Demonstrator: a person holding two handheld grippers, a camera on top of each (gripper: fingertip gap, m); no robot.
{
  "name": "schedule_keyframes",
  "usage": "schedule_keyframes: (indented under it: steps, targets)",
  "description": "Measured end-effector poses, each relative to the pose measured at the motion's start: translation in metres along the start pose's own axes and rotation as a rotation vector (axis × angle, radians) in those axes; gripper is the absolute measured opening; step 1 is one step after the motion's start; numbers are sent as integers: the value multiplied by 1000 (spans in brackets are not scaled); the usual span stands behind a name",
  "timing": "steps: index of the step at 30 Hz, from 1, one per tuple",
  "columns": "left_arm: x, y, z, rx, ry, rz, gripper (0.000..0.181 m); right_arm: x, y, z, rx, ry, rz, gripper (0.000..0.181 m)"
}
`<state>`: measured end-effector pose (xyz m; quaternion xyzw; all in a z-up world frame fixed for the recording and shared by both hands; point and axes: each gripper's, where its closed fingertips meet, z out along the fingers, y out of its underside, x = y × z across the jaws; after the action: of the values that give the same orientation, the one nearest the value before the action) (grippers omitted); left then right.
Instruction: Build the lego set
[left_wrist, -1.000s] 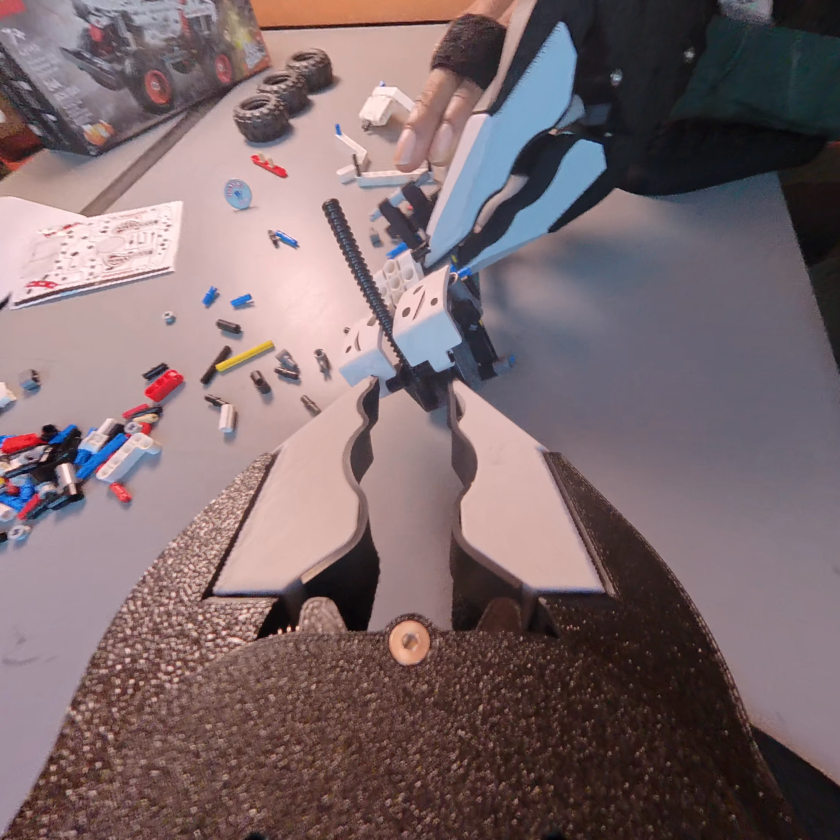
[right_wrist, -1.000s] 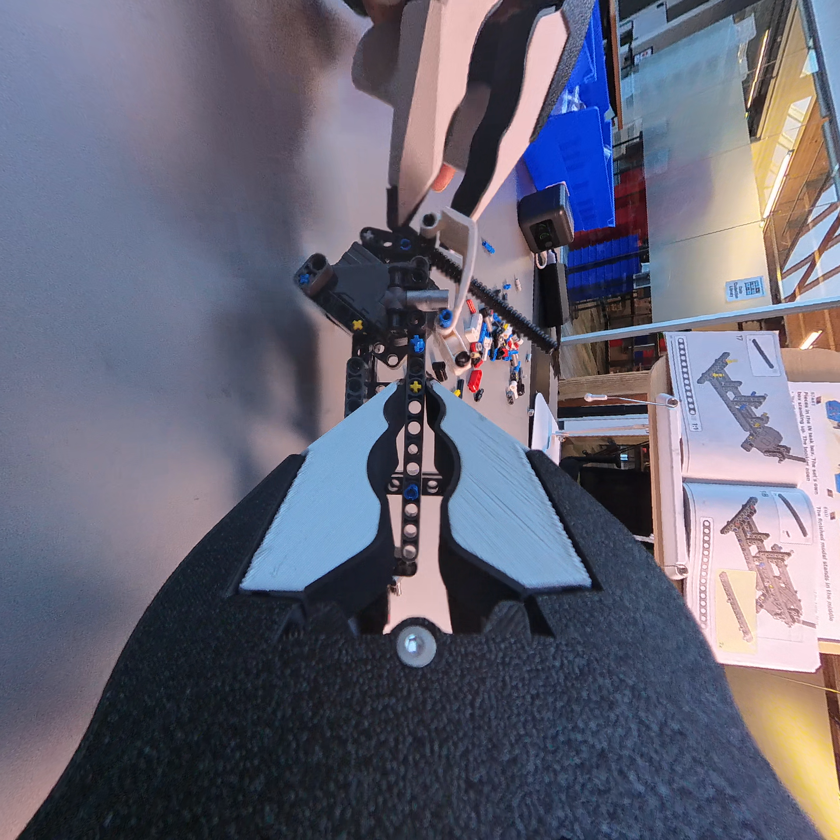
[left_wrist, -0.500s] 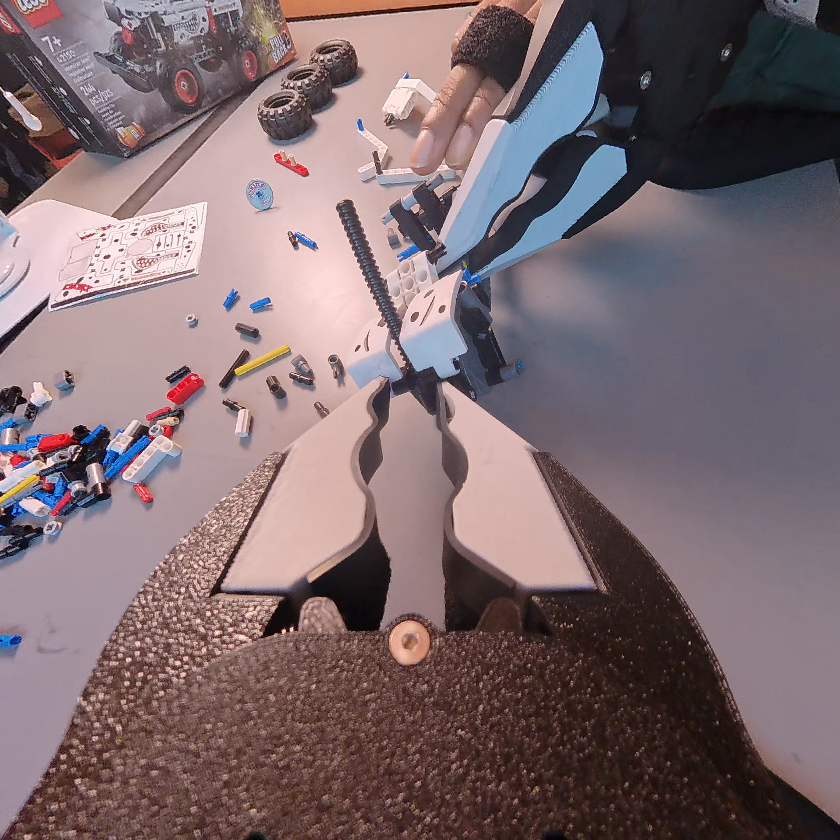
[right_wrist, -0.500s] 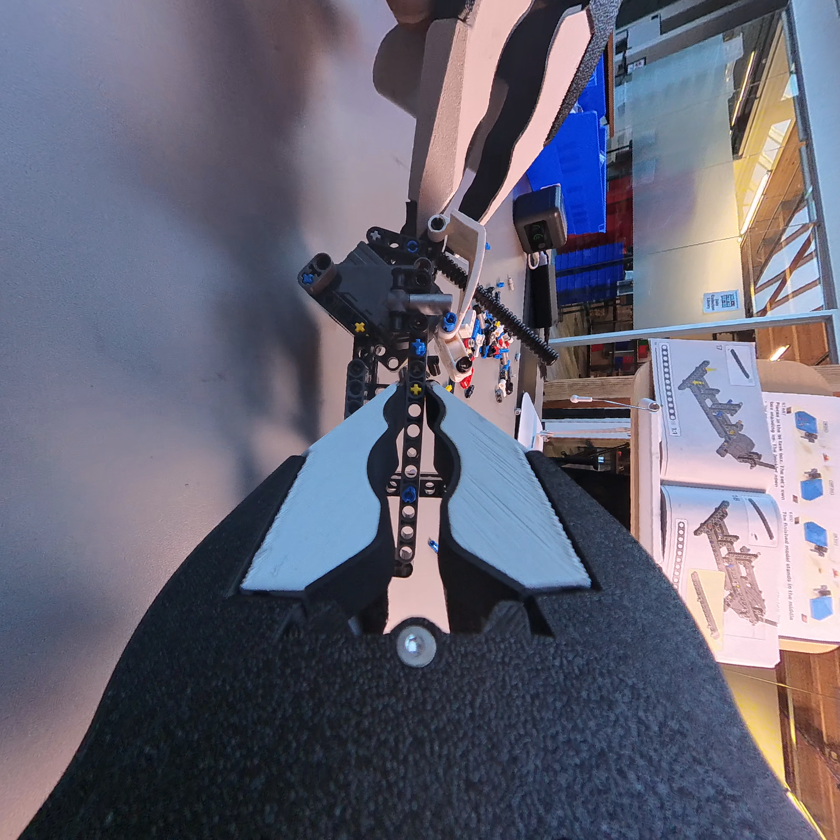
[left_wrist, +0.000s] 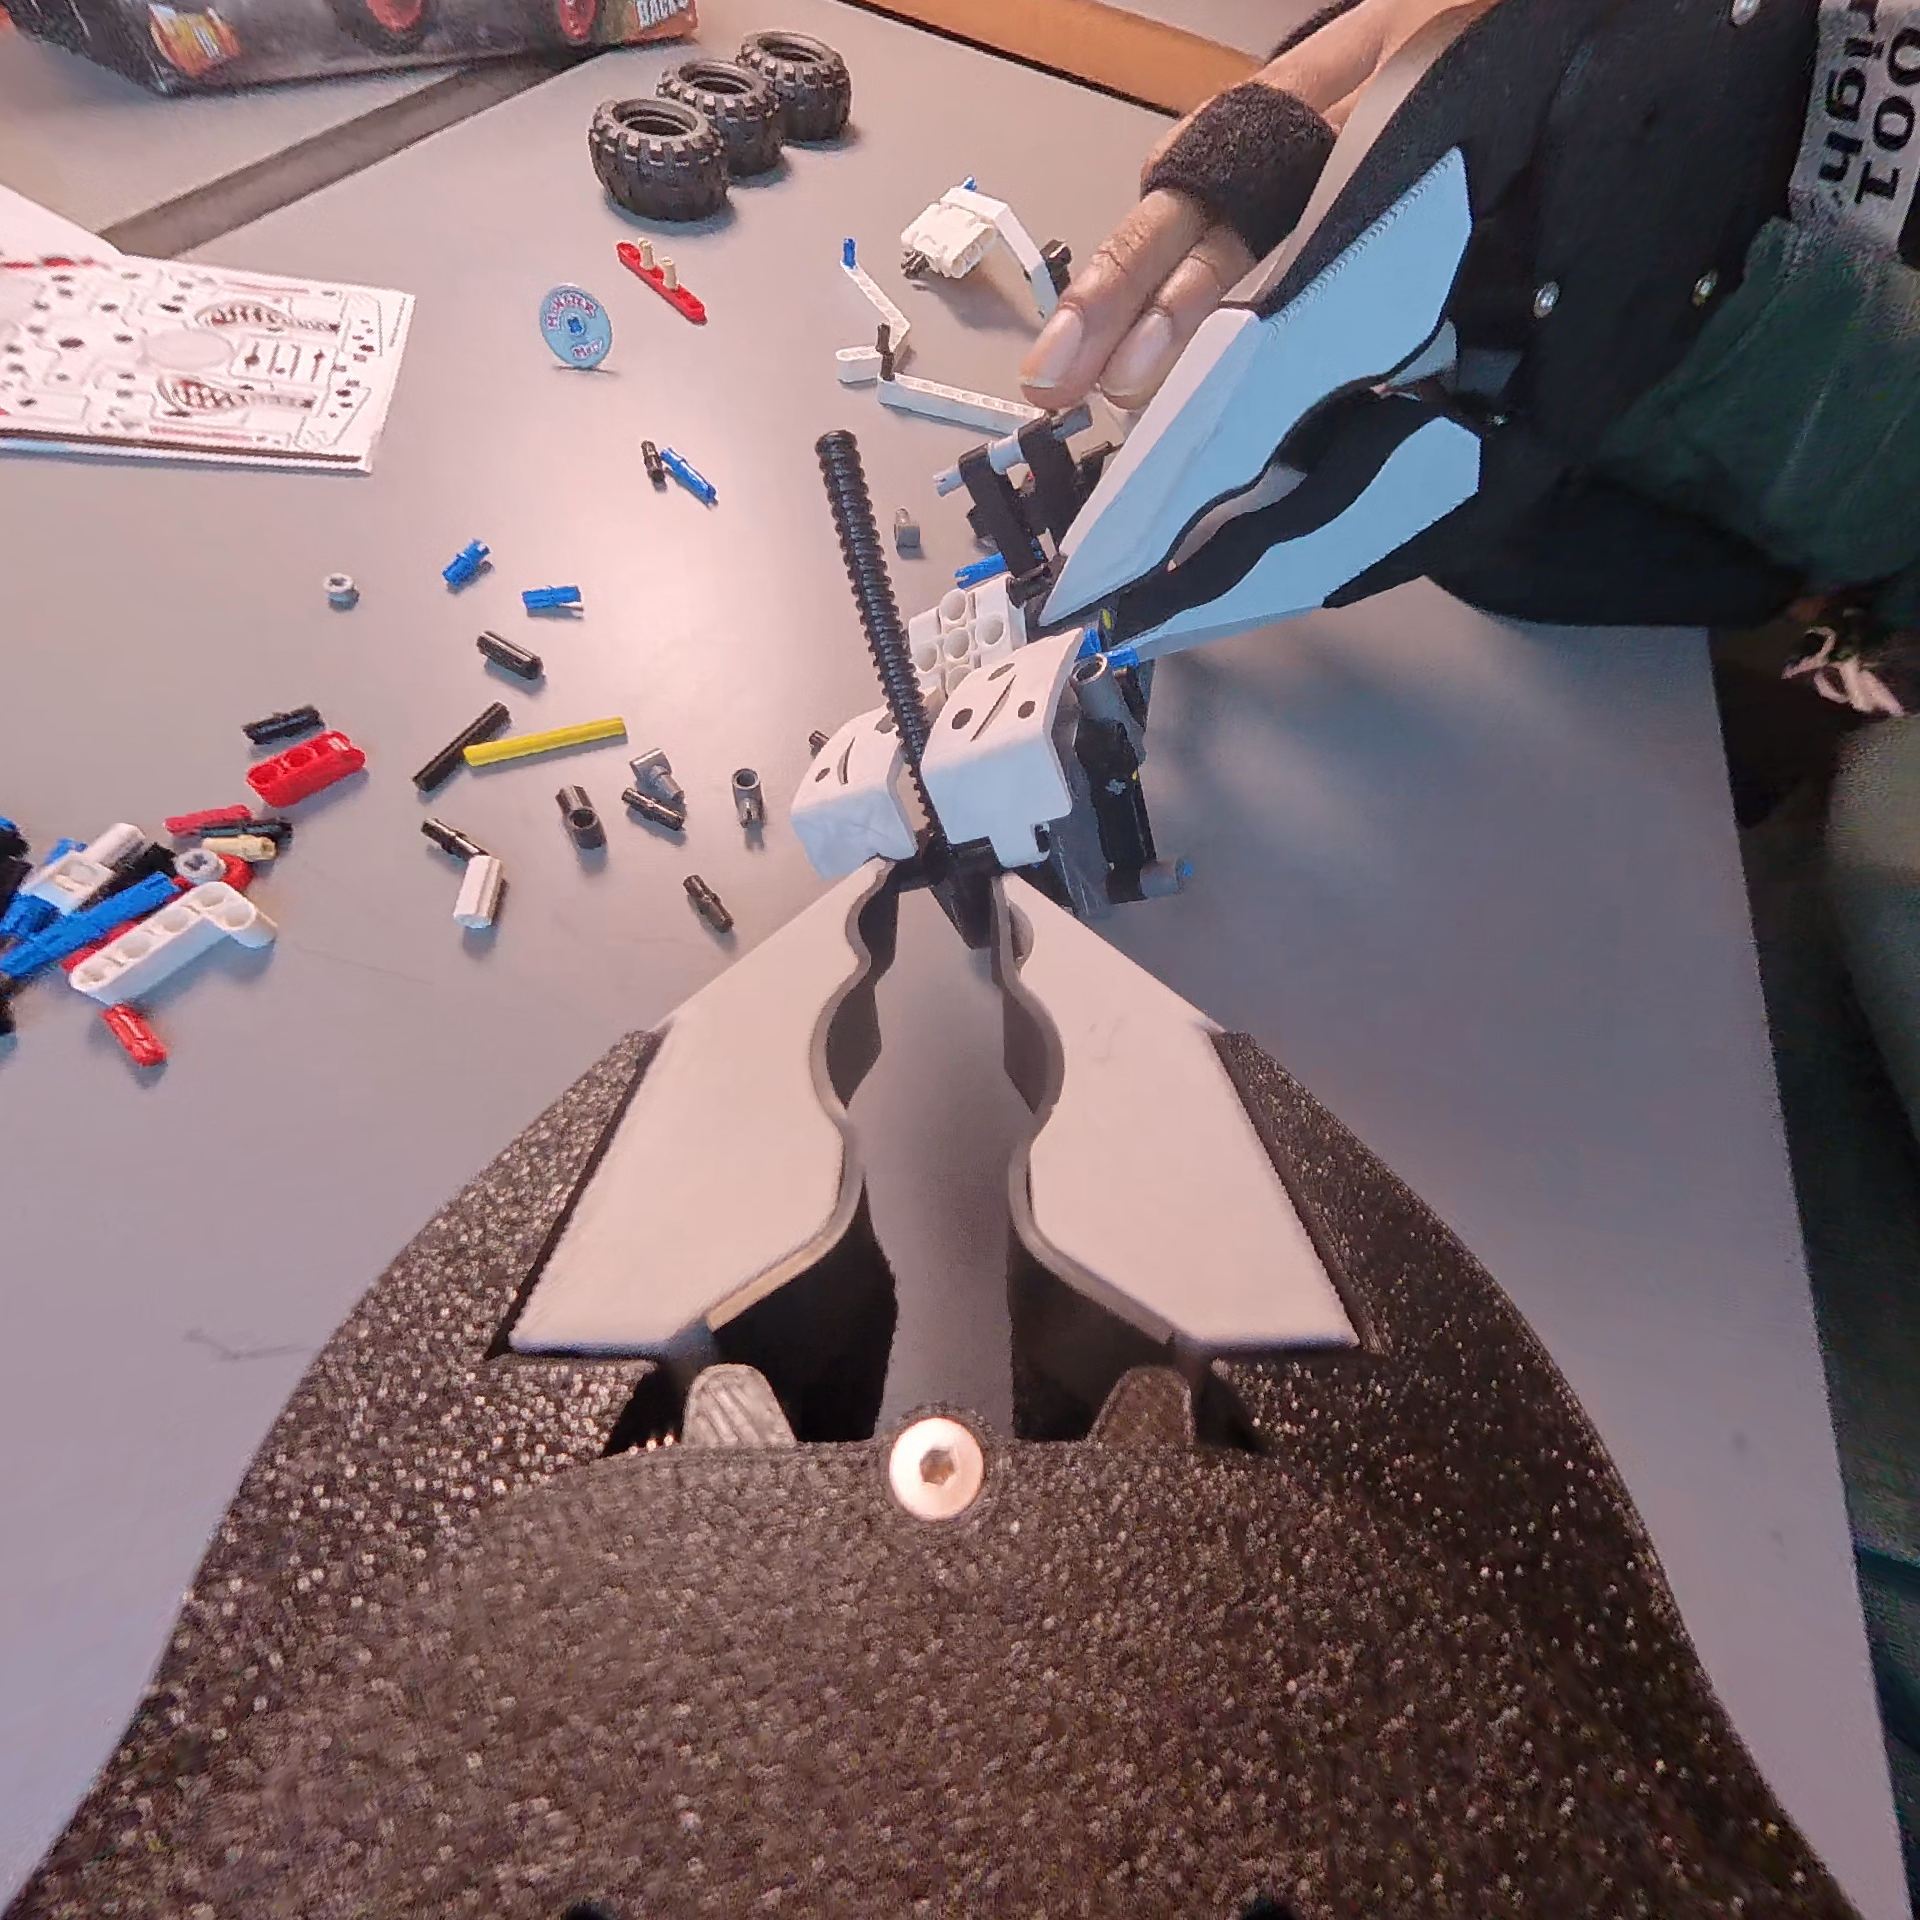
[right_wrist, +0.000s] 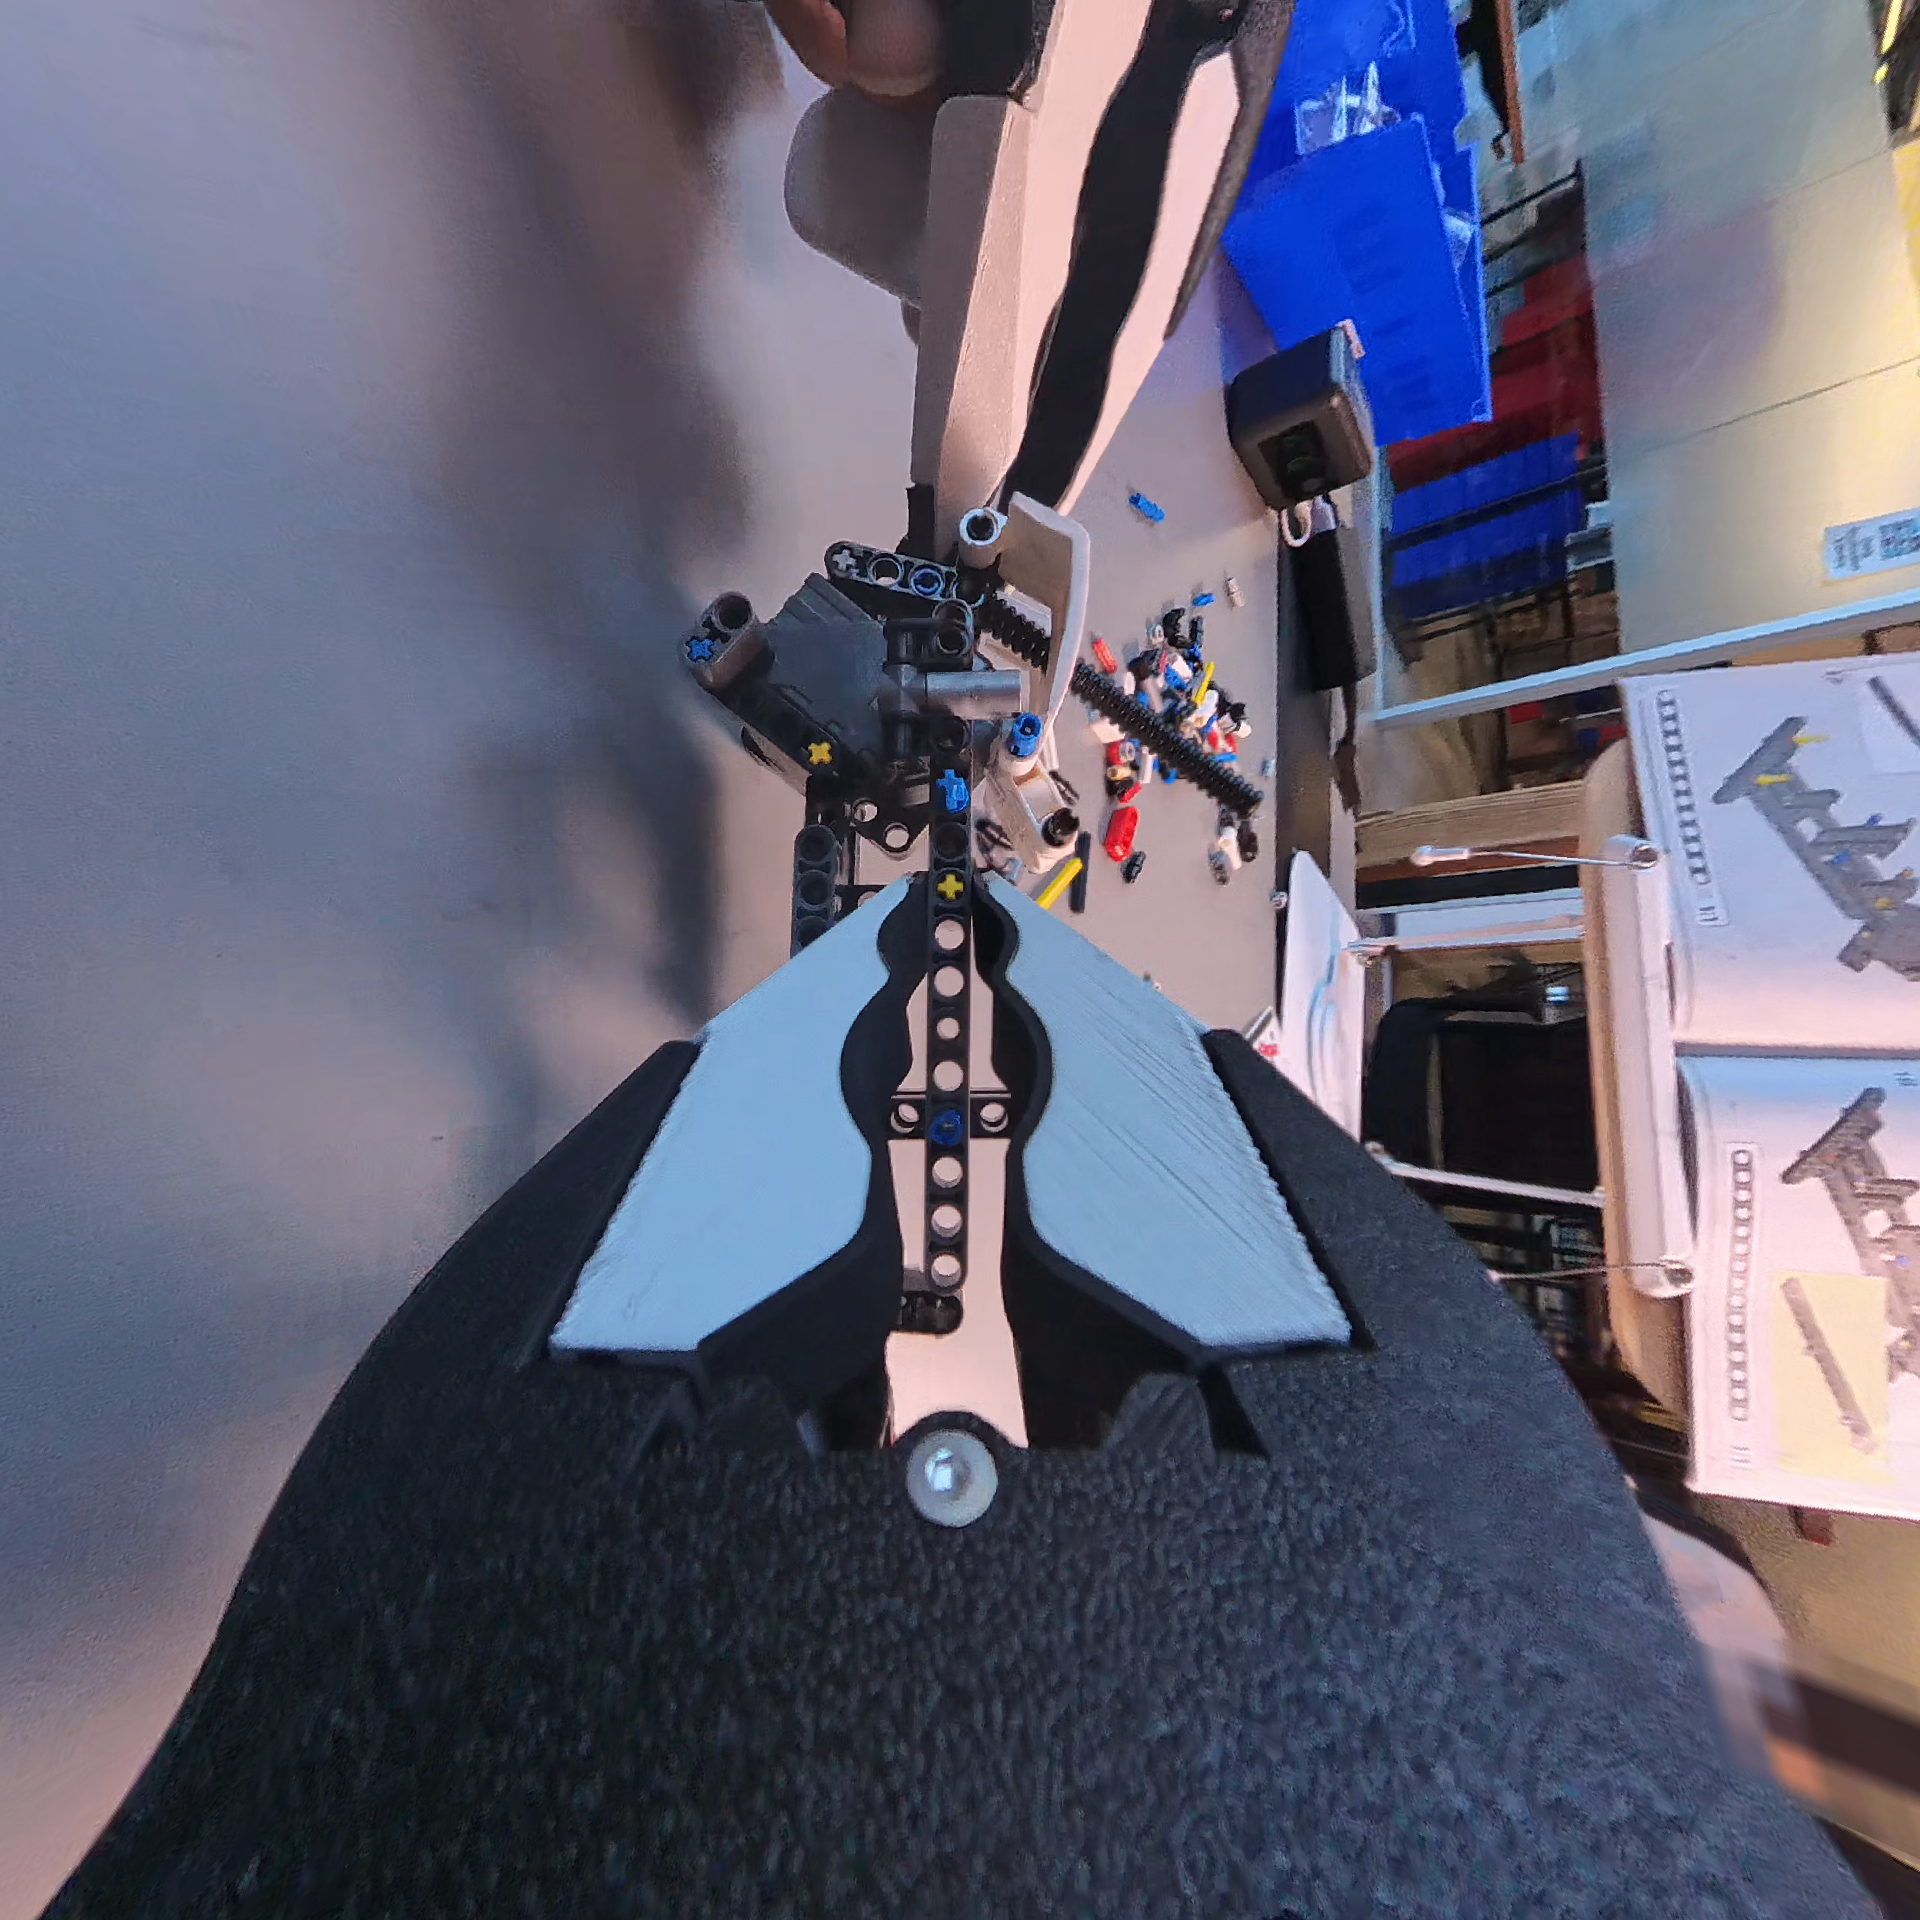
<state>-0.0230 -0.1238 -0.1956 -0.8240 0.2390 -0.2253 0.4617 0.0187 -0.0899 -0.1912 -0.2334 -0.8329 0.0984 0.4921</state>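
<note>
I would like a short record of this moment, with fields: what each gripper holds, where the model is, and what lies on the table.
left gripper: fingertips closed on the near end of the lego model
right gripper: shut on the model's long black holed beam
model: held between both grippers, above the grey table
black ribbed hose: sticks up out of the model
loose parts: scattered to the left of the model
three black tyres: in a row at the far side
sticker sheet: far left

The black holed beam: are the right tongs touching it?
Touching: the right wrist view shows the right tongs closed on the black holed beam.
</note>
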Motion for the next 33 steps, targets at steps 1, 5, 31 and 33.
schedule_keyframes:
  steps: [1, 5, 31, 33]
  targets:
    - [-1, 0, 0, 1, 15, -31, 16, 0, 0, 0, -2, -15, 20, 7]
    - [-4, 0, 1, 2, 36, -79, 15, 1, 2, 0, -7, -54, 66, 7]
    - [-11, -3, -18, 49, -48, -34, 0, 4, 4, -3, 16, 17, 45, 8]
    - [-6, -9, -20, 85, -24, -37, 6, 3, 3, -4, 17, 23, 32, 8]
